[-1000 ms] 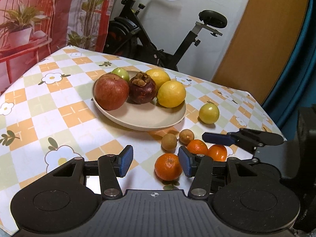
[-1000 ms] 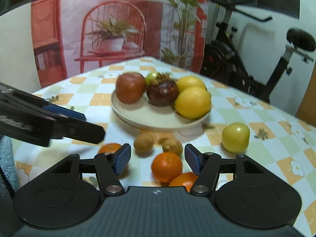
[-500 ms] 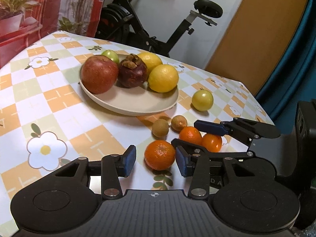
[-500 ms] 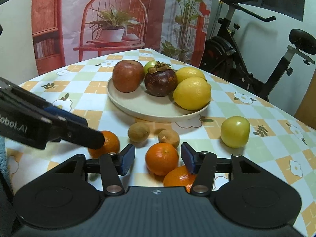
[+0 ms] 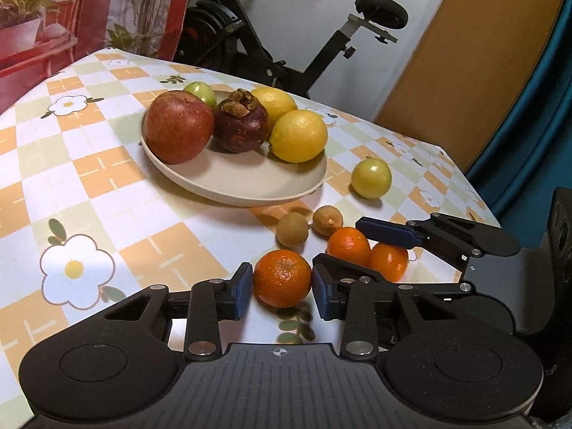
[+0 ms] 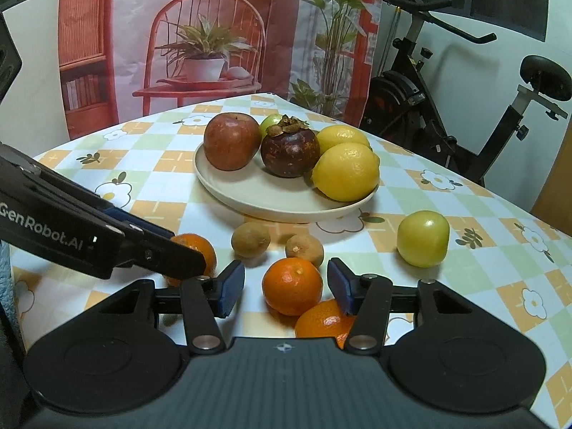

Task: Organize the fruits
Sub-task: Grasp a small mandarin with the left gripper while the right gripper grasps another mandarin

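Left wrist view: my left gripper point(image 5: 282, 287) has narrowed a good deal over the last second and its jaws are closing now on the nearest tangerine point(image 5: 283, 278), which sits on the tablecloth point(image 5: 107, 186) between the blue pads point(image 5: 240, 291). The pads look to be touching the peel or a hair off it; I can't tell for sure, and I see no squeeze yet. My view has also drawn in on this fruit since a second ago.

My right gripper point(image 6: 286, 289) has narrowed a little too and now holds at a half-spread, straddling a second tangerine point(image 6: 292, 286) with clear gaps on both sides, so it grips nothing. A third tangerine point(image 6: 323, 320) lies just beside it, under the right finger.

To my mind this means both hands are set for a paired pick, with the left one ahead. The plate point(image 6: 271, 202) already carries the apple point(image 6: 232, 141), mangosteen point(image 6: 289, 152), two lemons point(image 6: 346, 171) and a small green fruit. Two small brown fruits point(image 6: 250, 239) and a yellow-green one point(image 6: 423, 237) wait loose on the cloth.

The only writing I can read is "GenRobot.AI" on the side of my left gripper, seen from the right wrist.
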The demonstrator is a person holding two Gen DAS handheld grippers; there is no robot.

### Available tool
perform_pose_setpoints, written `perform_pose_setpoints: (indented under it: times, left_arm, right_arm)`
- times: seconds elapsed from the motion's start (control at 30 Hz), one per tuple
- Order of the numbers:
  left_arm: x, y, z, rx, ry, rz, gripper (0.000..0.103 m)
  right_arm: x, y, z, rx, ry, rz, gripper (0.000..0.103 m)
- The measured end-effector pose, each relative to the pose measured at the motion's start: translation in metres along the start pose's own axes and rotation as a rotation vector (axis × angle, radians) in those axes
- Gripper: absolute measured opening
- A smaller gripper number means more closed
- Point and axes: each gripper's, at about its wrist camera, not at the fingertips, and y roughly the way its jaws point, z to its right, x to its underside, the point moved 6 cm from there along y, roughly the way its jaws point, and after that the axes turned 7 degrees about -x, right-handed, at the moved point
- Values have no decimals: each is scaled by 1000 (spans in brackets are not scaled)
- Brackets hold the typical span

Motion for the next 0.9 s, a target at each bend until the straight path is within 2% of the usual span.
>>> perform_pose_setpoints:
  times: [0.1, 0.4, 0.53, 0.6, 0.9]
  left_arm:
    - [-2, -1, -3, -31, -5, 7, 38]
    - [-3, -1, -6, -38, -5, 18, 38]
    - [-3, -1, -7, -33, -11, 19, 38]
    - [-2, -2, -6, -36, -7, 20, 38]
    - [-2, -2, -4, -42, -3, 22, 38]
  right_arm:
    - [-3, 2, -3, -9, -30, -27, 54]
    - [-8, 13, -10, -7, -187, -130, 45]
    - [-8, 16, -8, -14, -200, -152, 44]
    - [-8, 17, -7, -9, -207, -155, 39]
    - [-7, 16, -4, -19, -146, -132, 39]
